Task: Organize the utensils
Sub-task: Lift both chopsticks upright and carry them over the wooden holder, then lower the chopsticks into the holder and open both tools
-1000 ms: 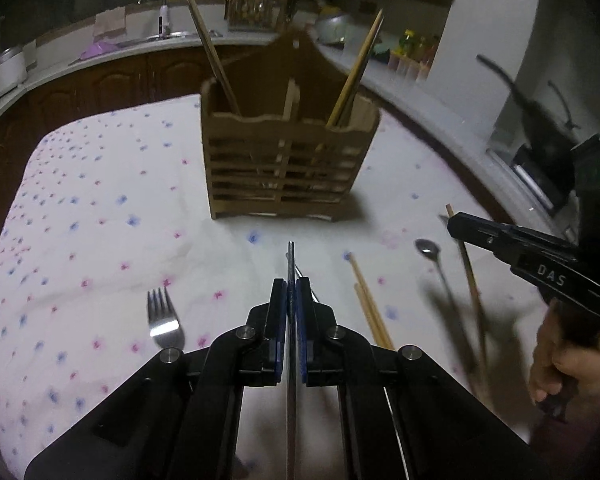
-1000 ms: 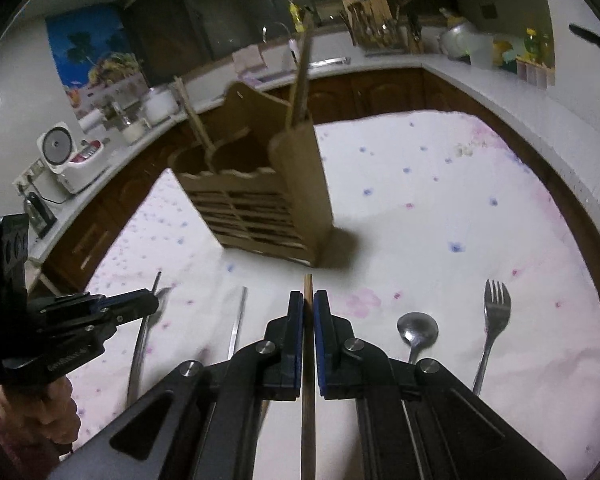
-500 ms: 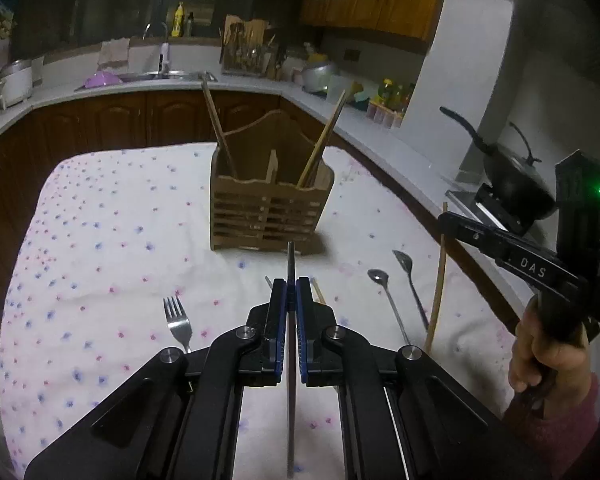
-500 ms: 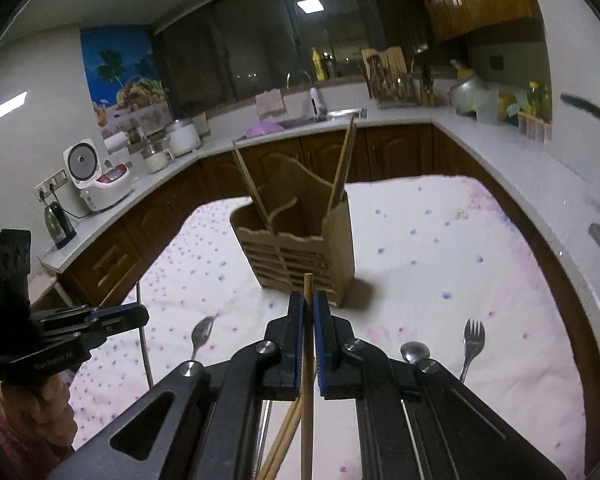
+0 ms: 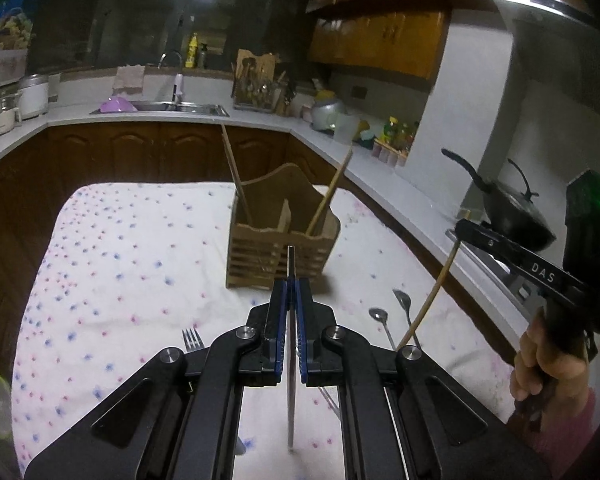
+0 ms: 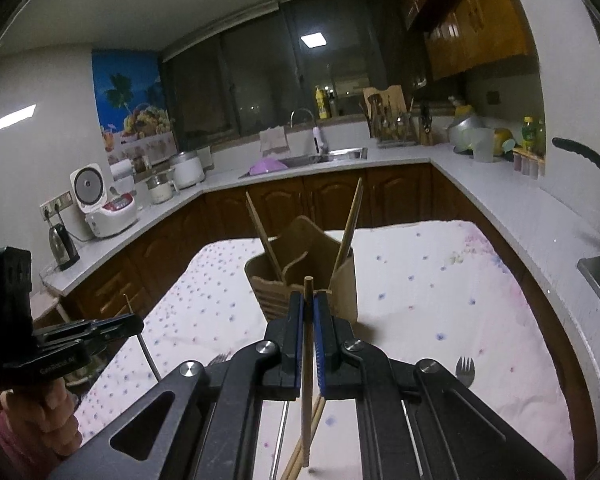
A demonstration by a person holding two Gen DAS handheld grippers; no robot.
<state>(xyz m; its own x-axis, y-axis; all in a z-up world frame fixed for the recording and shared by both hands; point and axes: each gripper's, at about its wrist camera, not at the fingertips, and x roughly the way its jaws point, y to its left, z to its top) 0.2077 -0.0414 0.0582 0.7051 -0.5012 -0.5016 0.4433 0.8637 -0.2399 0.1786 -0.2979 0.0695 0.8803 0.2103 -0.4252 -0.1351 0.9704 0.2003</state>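
2 pairs of blue-padded fingers are clamped: your left gripper (image 5: 291, 286) pinches a thin flat metal utensil handle (image 5: 291, 360), your right gripper (image 6: 309, 300) a round wooden chopstick (image 6: 307, 380), both above the speckled-cloth desk (image 5: 120, 264) before the slatted wooden holder (image 5: 260, 256).

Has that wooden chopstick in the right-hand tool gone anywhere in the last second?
Yes. The right gripper has lifted the wooden chopstick off the dotted tablecloth, and it now hangs level with the wooden holder.
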